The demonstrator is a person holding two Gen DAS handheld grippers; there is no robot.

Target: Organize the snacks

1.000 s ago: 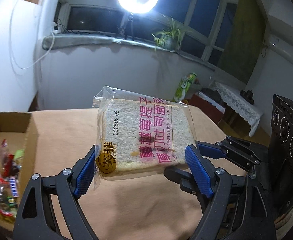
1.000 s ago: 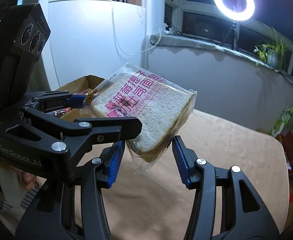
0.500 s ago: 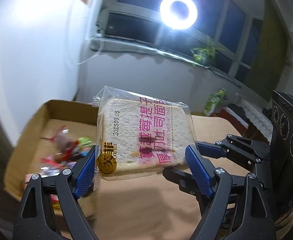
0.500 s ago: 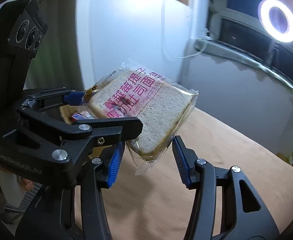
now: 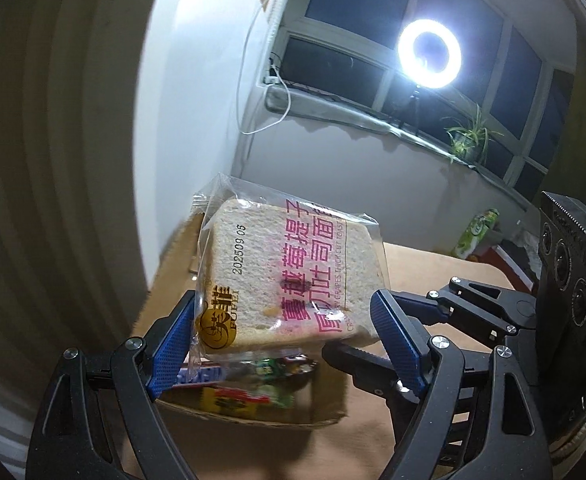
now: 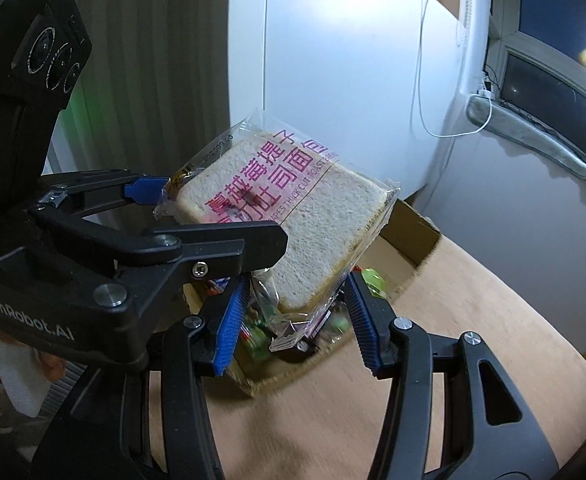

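— What are you holding?

— A clear packet of thick-cut toast, white bread with pink lettering, a gold logo and a printed date. My left gripper stands wide, its blue pads pressed on the packet's two side edges; my right gripper is about half open, pinching the packet's lower corner.

— And where is it?

— In the air, tilted, over an open cardboard box of wrapped snacks on the tan table.
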